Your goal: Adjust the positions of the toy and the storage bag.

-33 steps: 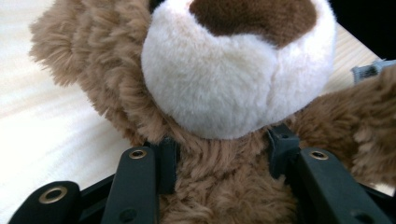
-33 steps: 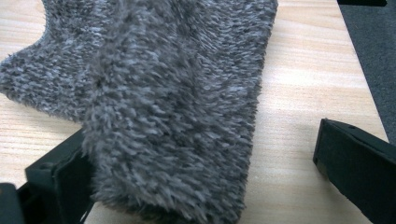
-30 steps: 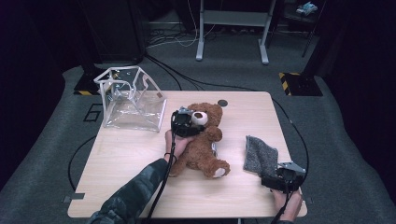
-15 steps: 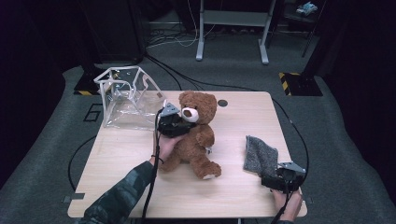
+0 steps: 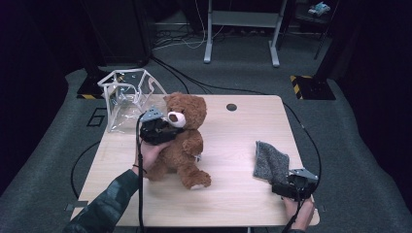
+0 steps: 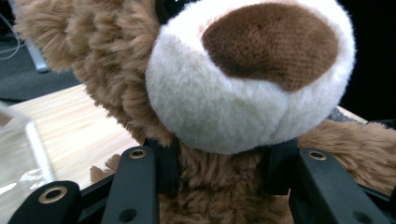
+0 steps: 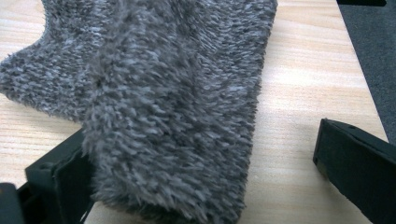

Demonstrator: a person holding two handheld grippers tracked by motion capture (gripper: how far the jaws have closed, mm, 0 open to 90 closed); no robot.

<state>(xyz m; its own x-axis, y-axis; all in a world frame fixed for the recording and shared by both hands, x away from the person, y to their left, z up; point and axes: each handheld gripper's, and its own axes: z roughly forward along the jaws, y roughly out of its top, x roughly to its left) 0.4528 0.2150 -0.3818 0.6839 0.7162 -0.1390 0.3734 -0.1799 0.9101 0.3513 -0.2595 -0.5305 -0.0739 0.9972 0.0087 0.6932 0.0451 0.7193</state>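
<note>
Left gripper [image 5: 167,130] clamped on teddy bear [image 5: 183,141] neck, bear upright mid-table beside clear plastic bag [image 5: 127,97]; right gripper [image 5: 284,188] jaws apart, resting by grey fuzzy sock [image 5: 270,161] near table's right edge

The teddy bear [image 6: 243,93] is cut off at the left gripper view's top edge, its neck hiding the pads, while the grey sock [image 7: 154,93] covers one right jaw.
</note>
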